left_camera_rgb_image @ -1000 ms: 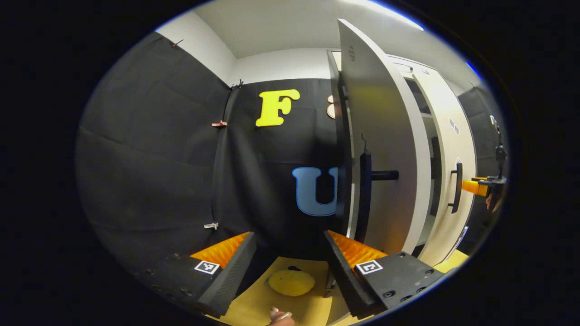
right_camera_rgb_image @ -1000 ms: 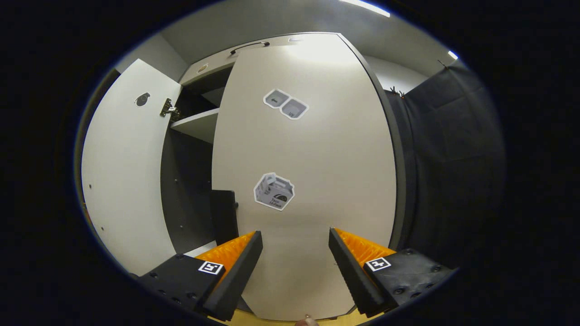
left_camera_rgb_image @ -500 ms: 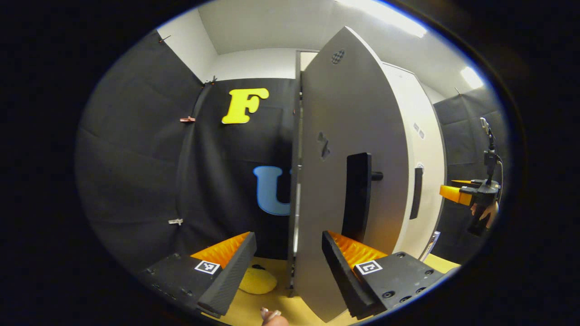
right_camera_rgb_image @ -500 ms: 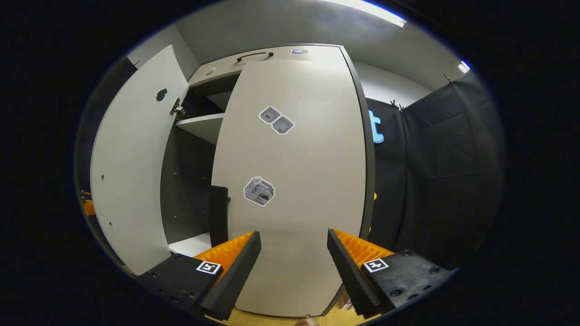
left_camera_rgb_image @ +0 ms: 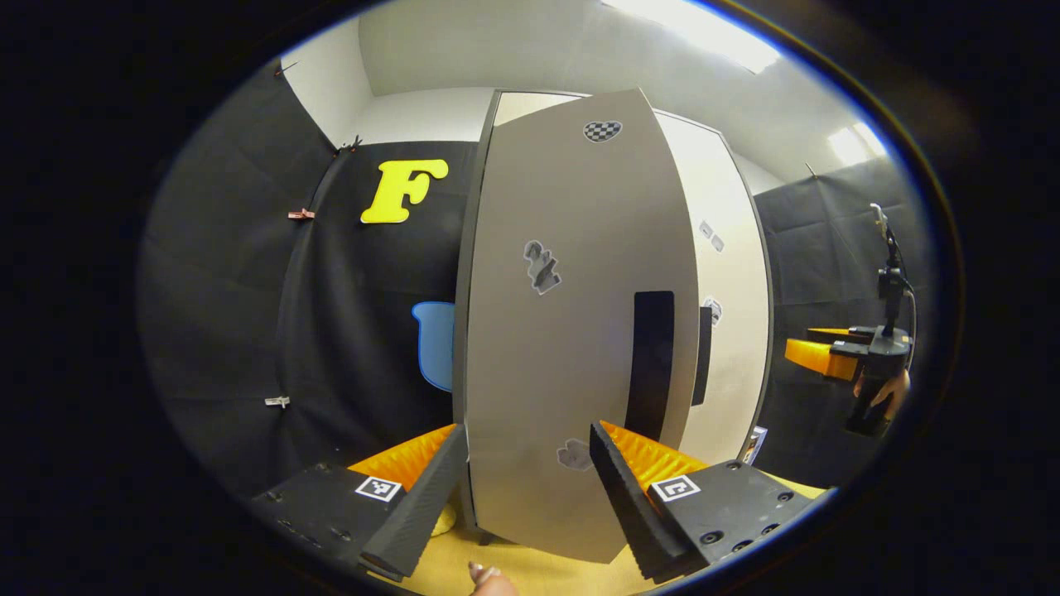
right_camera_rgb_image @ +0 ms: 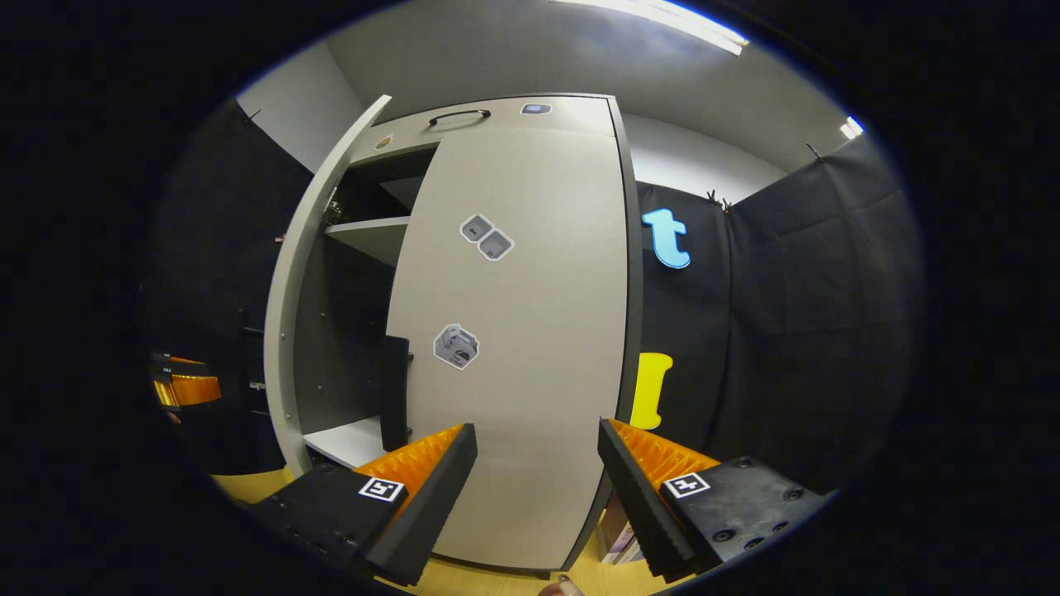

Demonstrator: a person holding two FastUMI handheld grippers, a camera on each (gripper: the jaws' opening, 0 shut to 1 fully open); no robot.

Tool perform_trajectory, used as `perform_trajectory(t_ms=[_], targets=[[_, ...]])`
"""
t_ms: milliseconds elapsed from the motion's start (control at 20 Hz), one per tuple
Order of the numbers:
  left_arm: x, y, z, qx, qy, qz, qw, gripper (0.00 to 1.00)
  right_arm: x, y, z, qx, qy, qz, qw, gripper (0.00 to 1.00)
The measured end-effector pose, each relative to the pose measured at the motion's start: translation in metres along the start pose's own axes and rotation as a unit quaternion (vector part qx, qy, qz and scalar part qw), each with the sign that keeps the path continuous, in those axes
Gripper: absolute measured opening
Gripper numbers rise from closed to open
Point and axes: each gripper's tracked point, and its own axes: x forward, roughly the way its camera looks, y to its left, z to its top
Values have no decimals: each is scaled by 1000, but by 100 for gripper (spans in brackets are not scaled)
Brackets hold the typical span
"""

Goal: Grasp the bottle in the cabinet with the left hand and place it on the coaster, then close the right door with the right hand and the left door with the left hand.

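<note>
The left door (left_camera_rgb_image: 571,331) of the cabinet (right_camera_rgb_image: 464,124) fills the middle of the left gripper view, its pale face turned towards the camera, with a checked heart sticker near its top edge and two grey stickers lower down. Its black handle (left_camera_rgb_image: 650,364) runs upright near its right edge. In the right gripper view the same door (right_camera_rgb_image: 310,298) shows edge-on and not yet shut: a gap remains between it and the right door, and through that gap a shelf (right_camera_rgb_image: 373,236) and the dark inside of the cabinet can be seen.

The right door (right_camera_rgb_image: 522,331) lies flat against the cabinet front in the right gripper view, with a pair of small stickers high up and a grey sticker at mid-height; its black handle (right_camera_rgb_image: 393,393) stands upright at its left edge.

The left gripper (left_camera_rgb_image: 526,480) has its jaws wide apart, pointing at the lower part of the left door, and holds nothing. The right gripper (right_camera_rgb_image: 534,488) also has its jaws apart and empty, aimed at the lower part of the right door. It shows again at the right of the left gripper view (left_camera_rgb_image: 828,352), held by a hand (left_camera_rgb_image: 886,389), well off from the right door.

A yellow coaster (left_camera_rgb_image: 445,520) peeps out on the wooden surface (left_camera_rgb_image: 530,571), just left of the left door's bottom corner and mostly hidden behind a left gripper finger. Whether the bottle stands on it cannot be told.
</note>
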Motion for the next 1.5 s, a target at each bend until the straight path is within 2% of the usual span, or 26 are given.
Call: perform_trajectory(t_ms=[100,150,200,300,550,600,650,700,750,800,1050,1500], targets=[[-5,0,-1,-3,4,-1,1000,94,-4,2,-2,-4,7,1,1000,98],[-7,0,-2,-3,6,-3,1000,91,-4,4,-3,-1,10,5,1000,98],[-8,-2,-3,-1,7,-5,1000,94,-5,9,-4,4,12,10,1000,98],[-11,-3,-6,0,12,-7,1000,94,-11,15,-3,7,15,14,1000,98],[-22,-11,-16,32,31,-6,999,94,-28,24,6,4,12,8,1000,97],[-23,-12,-17,34,35,-4,999,97,-31,26,6,8,14,6,1000,97],[-25,-12,-19,36,36,0,999,94,-34,28,7,8,14,7,1000,98],[-26,-14,-18,37,36,3,999,97,-38,30,6,6,16,8,1000,98],[-27,-17,-17,36,33,3,999,92,-41,30,5,2,18,7,1000,98],[-28,-19,-16,34,30,2,999,95,-45,32,2,-2,22,7,1000,98],[-35,-30,-15,46,22,-1,999,92,-58,40,-11,0,50,11,999,98],[-39,-38,-11,43,18,-9,999,94,-60,32,-11,22,53,3,998,98]])
